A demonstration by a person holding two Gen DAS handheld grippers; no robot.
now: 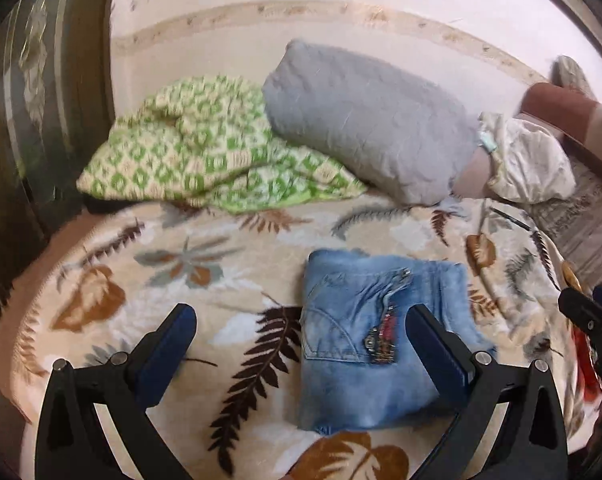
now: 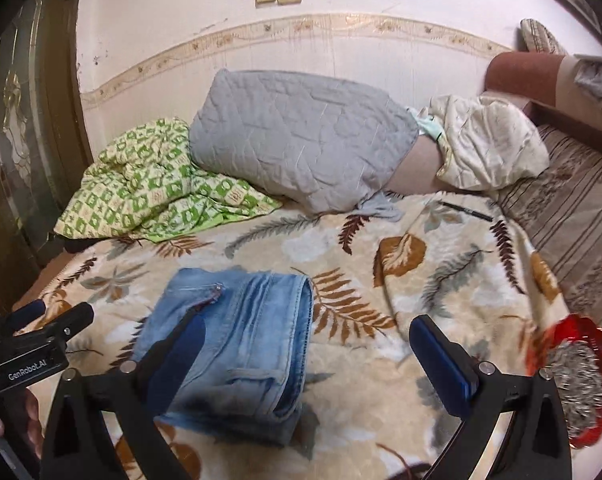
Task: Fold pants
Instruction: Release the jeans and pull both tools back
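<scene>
Light blue denim pants (image 1: 377,336) lie folded into a compact rectangle on the leaf-patterned blanket (image 1: 205,264). A back pocket and a small patch face up. In the left wrist view my left gripper (image 1: 301,320) hangs open above the blanket, its right finger over the pants' right part and its left finger over bare blanket. The right wrist view shows the same pants (image 2: 241,340) at lower left. My right gripper (image 2: 307,338) is open too, with its left finger over the denim and its right finger over blanket. Neither gripper holds anything.
A grey quilted pillow (image 2: 301,136), a green checked cover (image 2: 141,184) and a cream pillow (image 2: 489,144) lie at the back by the wall. A red dish with a silvery heap (image 2: 577,376) sits at the bed's right edge. A dark door (image 2: 21,140) stands left. A pen (image 2: 465,208) lies on the blanket.
</scene>
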